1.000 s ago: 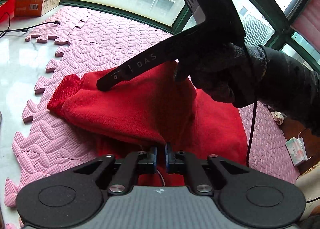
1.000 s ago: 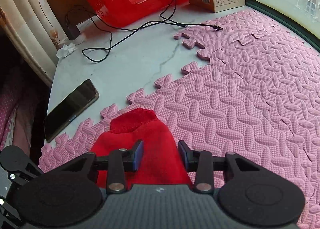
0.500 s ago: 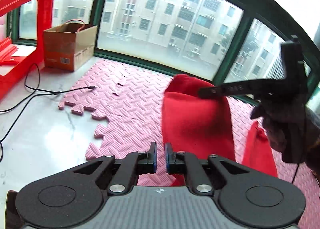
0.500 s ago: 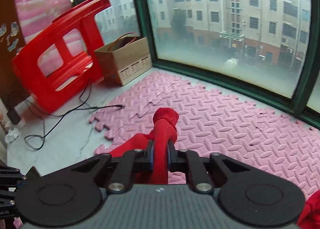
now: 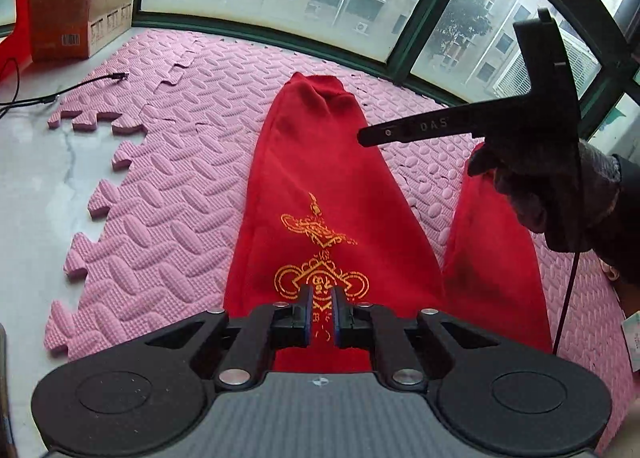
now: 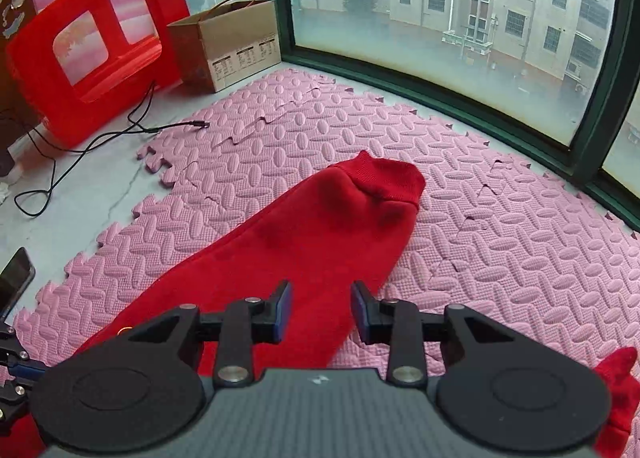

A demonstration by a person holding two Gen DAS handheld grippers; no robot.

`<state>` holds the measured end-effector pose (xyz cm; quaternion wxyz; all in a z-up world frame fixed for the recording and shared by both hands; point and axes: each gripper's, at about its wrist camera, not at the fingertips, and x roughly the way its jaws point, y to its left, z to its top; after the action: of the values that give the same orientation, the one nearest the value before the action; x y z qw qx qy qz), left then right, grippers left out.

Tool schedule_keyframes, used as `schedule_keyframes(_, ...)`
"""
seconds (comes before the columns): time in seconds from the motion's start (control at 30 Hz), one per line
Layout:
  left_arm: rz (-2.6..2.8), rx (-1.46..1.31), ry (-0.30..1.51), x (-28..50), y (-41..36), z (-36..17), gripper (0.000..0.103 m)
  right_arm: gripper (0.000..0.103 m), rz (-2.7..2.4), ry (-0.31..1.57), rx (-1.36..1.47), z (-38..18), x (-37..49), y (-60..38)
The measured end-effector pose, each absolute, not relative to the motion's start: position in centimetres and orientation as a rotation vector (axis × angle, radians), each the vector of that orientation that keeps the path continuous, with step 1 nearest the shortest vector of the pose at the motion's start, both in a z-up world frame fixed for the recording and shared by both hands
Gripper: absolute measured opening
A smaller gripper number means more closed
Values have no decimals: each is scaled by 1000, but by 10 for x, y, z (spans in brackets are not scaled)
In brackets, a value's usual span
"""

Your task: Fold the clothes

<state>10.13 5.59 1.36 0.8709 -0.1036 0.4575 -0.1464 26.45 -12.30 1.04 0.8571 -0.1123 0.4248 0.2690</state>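
Note:
Red trousers [image 5: 320, 186] with gold embroidery lie stretched out on the pink foam mat [image 5: 168, 178]. One leg runs away from me to its cuff [image 6: 384, 178]; the other leg [image 5: 492, 258] lies to the right. My left gripper [image 5: 320, 314] is shut on the trousers near the embroidery. My right gripper [image 6: 320, 310] is open above the stretched leg, holding nothing; it also shows in the left wrist view [image 5: 460, 126], hovering over the leg in a gloved hand.
A cardboard box [image 6: 228, 42] and a red plastic stool [image 6: 92, 38] stand at the back left by the window. A black cable [image 6: 120, 130] crosses the white floor. A phone [image 6: 14, 278] lies at the mat's left edge.
The right gripper lifted the leg, laid it out flat away from me, then opened and let go. The left gripper stayed shut on the trousers as they were pulled straight.

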Motion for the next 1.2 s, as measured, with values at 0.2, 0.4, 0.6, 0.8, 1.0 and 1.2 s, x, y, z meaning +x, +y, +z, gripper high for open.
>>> schedule_keyframes(0.2, -253, -230, 989, 96, 68, 6, 10, 33, 573, 902, -307, -11, 277, -101)
schedule_keyframes(0.4, -224, -279, 989, 90, 79, 6, 9, 33, 568, 886, -324, -18, 306, -78)
schedule_keyframes(0.6, -214, -294, 986, 89, 80, 5, 10, 39, 568, 892, -249, -19, 338, -54)
schedule_keyframes(0.8, -220, -290, 959, 95, 75, 15, 10, 44, 591, 892, -234, 7, 326, -73)
schedule_keyframes(1.0, -260, -293, 922, 127, 58, 20, 10, 44, 600, 919, -314, 22, 287, -108)
schedule_keyframes(1.2, -238, -276, 929, 158, 48, 8, 10, 43, 670, 924, -296, 24, 234, -137)
